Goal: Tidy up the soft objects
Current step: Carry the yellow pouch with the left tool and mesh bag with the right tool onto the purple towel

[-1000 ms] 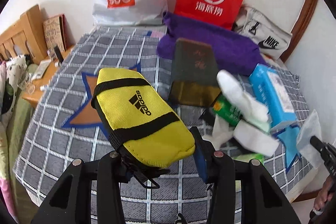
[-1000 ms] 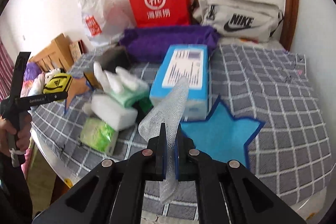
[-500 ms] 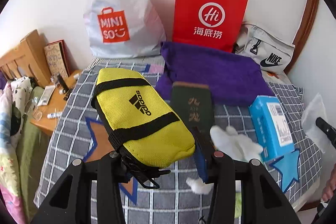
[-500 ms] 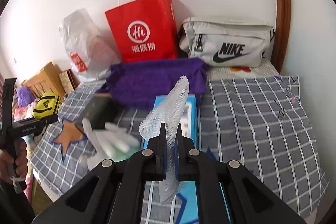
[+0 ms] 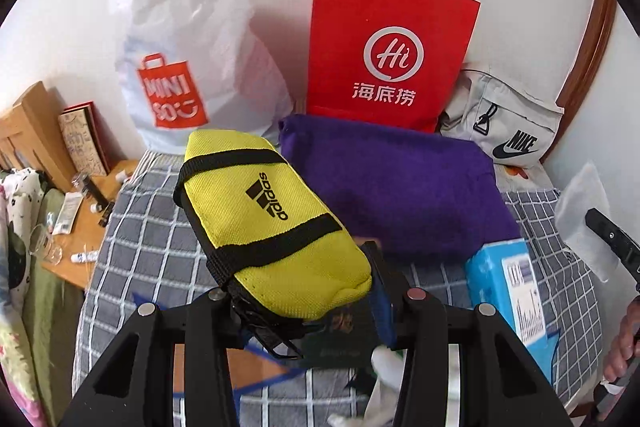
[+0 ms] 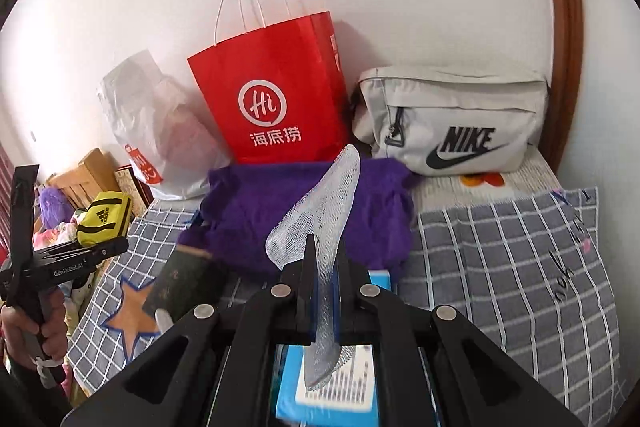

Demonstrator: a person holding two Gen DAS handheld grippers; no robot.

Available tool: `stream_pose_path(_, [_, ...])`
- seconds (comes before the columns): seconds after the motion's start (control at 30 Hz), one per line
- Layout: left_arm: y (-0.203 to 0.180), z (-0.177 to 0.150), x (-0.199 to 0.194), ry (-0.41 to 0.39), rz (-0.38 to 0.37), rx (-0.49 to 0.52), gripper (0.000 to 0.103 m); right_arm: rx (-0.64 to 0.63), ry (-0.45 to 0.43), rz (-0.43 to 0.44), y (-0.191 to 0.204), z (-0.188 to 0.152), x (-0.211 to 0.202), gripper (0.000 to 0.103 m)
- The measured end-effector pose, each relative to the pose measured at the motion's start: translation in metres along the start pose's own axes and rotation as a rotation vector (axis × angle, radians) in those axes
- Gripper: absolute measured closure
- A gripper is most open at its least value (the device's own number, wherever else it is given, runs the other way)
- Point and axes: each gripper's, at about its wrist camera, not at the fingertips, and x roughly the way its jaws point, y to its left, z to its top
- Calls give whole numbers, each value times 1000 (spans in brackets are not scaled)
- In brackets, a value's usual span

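While the left gripper [image 5: 304,311] clamps its fingers on the yellow Adidas pouch [image 5: 264,219] and the right gripper [image 6: 322,291] pinches the white mesh sleeve [image 6: 320,211], both hang above the bed [image 6: 512,267]; next, carry each toward the bags at the wall, likely the red paper bag [image 6: 276,99].

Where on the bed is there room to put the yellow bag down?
The biggest bare patch is the checked blanket right of the purple towel, below the grey Nike bag. Another lies left of the towel, below the Miniso bag. Around the blue box and dark book it's crowded.
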Motion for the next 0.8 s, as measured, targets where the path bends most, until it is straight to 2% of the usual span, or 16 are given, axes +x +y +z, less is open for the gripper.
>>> stream_pose_path(0.33, [-10, 35, 52, 38, -34, 1, 60, -36, 22, 20, -2, 38, 58, 98])
stream_pose_path(0.8, [-21, 84, 136, 98, -90, 5, 60, -65, 133, 31, -12, 44, 152, 98])
